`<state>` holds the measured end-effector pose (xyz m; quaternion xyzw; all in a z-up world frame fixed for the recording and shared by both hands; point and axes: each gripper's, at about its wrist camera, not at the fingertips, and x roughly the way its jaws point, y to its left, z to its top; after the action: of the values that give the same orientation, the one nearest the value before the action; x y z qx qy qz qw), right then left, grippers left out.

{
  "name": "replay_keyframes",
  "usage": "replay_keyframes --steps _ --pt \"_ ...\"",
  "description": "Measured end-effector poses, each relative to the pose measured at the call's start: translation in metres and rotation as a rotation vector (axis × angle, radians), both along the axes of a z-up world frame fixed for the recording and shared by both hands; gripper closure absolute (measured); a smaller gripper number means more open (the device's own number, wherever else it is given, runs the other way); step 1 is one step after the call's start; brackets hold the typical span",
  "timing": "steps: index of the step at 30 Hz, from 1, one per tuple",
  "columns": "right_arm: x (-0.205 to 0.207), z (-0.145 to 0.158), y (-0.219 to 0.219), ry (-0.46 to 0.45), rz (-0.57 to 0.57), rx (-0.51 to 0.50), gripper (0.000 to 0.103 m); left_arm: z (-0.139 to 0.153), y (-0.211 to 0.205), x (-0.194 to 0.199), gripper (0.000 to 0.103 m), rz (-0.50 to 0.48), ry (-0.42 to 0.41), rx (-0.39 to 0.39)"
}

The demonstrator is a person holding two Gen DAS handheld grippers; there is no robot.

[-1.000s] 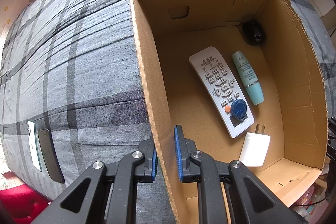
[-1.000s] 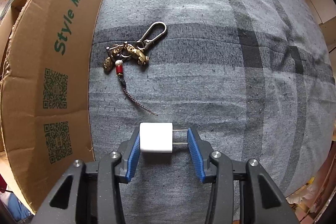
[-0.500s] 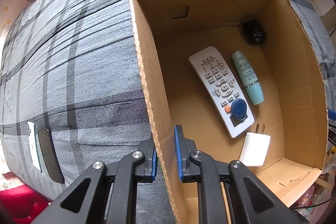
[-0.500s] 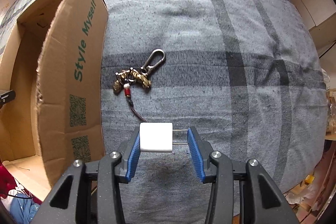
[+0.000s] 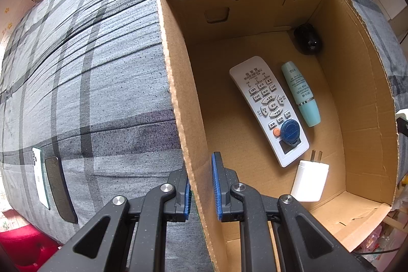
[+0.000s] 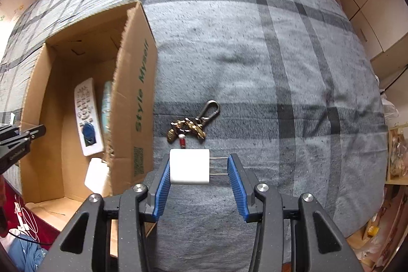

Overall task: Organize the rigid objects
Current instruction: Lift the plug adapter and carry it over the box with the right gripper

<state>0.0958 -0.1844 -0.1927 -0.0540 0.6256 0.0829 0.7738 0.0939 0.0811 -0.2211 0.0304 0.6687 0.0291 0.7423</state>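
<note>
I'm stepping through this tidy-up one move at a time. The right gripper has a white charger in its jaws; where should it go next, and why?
Probably sideways, leftward in the right wrist view, until it is over the open cardboard box. The right gripper holds the white charger above the bedspread, beside the box. The left gripper clamps the box wall, and a remote already lies inside.

L gripper (image 5: 201, 182) clamped, pointing down — R gripper (image 6: 197, 167) gripping, fingers part-spread.

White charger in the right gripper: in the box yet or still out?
Out. The white charger sits clamped in the right gripper above the blanket, beside the box.
</note>
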Motion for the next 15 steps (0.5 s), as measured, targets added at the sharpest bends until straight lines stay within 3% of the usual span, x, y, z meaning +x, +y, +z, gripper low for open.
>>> replay_keyframes --steps 15 --pt "0.003 0.037 0.054 -0.047 0.117 0.057 0.056 -0.003 0.002 0.0 0.088 -0.001 -0.002 -0.01"
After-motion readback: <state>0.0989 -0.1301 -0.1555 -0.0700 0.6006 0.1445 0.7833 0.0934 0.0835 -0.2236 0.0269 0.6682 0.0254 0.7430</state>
